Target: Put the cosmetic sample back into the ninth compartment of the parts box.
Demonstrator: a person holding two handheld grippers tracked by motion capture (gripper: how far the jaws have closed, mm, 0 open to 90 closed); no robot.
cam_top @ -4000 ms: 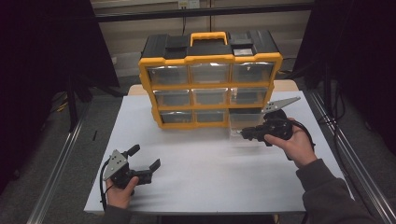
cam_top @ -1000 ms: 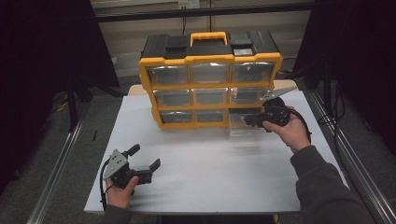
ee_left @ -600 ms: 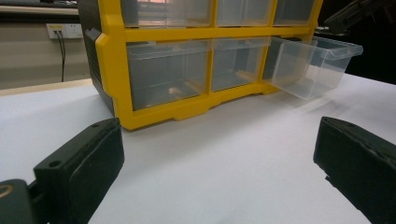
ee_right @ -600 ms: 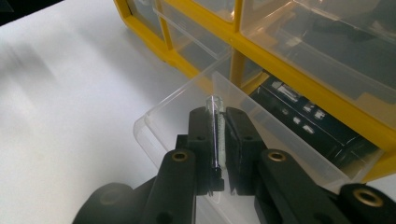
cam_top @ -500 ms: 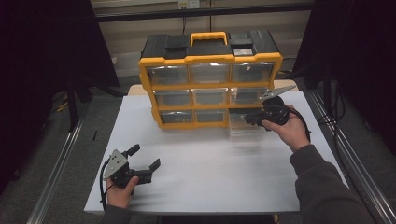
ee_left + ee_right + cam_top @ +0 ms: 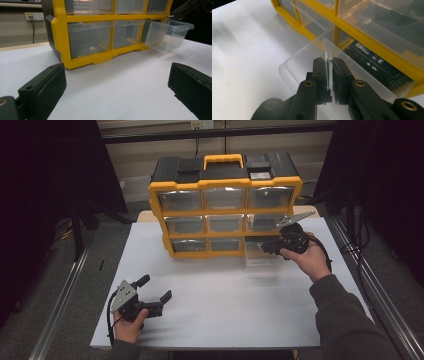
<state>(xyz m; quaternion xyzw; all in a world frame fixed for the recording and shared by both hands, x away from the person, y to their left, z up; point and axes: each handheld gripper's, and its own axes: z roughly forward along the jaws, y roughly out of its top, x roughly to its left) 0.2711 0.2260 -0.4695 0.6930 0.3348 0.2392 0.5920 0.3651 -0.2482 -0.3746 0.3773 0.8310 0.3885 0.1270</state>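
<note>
A yellow and black drawer cabinet [image 6: 225, 215] stands at the back of the white table. Its bottom right clear drawer [image 6: 260, 257] is pulled out, as the left gripper view [image 6: 167, 35] and the right gripper view [image 6: 299, 65] also show. My right gripper [image 6: 267, 246] hovers over that drawer, shut [image 6: 328, 61] on a thin clear tube [image 6: 327, 72] with a dark cap at its near end. The tube's rounded tip pokes out past the jaws above the drawer's inside. My left gripper [image 6: 156, 287] rests near the front left of the table, open [image 6: 117, 75] and holding nothing.
The cabinet's other clear drawers [image 6: 90, 35] are pushed in. A dark moulded part [image 6: 372, 60] shows in the slot behind the open drawer. White table surface [image 6: 225, 305] stretches between the two grippers. Metal rails [image 6: 60, 295] run along both sides of the table.
My right gripper has moved up and left from the table's right side to above the pulled-out drawer. The left gripper has not moved.
</note>
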